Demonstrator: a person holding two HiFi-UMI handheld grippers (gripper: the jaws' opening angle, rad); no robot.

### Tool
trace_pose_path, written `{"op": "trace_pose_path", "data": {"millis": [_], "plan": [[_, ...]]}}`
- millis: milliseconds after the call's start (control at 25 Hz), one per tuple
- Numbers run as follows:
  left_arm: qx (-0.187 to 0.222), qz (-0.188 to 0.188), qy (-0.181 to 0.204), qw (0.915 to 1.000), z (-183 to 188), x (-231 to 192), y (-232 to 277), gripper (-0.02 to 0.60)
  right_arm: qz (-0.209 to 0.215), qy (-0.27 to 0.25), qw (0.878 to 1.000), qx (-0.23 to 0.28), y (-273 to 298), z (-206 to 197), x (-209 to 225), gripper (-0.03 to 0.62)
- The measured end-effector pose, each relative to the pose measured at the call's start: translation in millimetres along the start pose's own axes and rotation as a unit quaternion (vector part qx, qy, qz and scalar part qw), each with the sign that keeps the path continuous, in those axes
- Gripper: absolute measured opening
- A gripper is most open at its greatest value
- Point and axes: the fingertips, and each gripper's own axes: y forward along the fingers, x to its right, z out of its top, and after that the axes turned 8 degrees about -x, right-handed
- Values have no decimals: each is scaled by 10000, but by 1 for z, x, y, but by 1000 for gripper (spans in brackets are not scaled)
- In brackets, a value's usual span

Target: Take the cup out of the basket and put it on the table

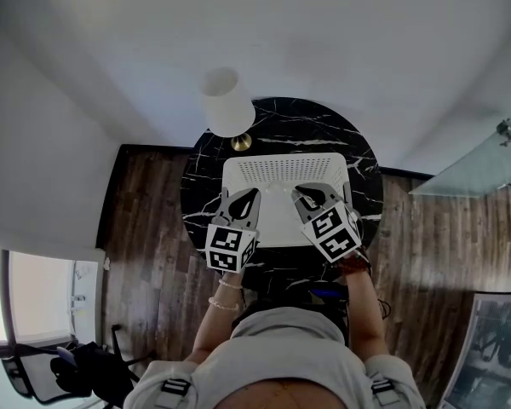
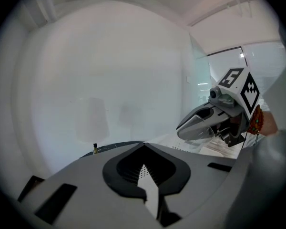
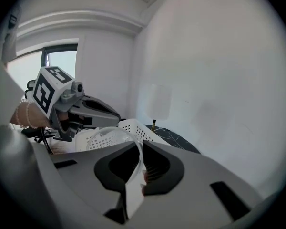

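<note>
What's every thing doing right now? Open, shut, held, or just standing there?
Left gripper: jaws shut, nothing between them.
Right gripper: jaws shut on the cup's rim.
Cup: clear, held over the basket.
Basket: upright on the table.
Lamp: standing upright on the table.

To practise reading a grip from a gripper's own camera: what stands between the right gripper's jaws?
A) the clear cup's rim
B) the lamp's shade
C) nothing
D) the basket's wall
A: in the right gripper view, the right gripper has its jaws closed on the thin rim of the clear cup, with the white basket behind it.
</note>
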Motion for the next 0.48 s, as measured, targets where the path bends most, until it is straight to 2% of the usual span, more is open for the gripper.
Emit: {"op": "trace_pose_path", "data": {"millis": [480], "plan": [[62,32,57,10000,4,7,-9,5,-206,95,9988,433,-38,19,3,28]]}}
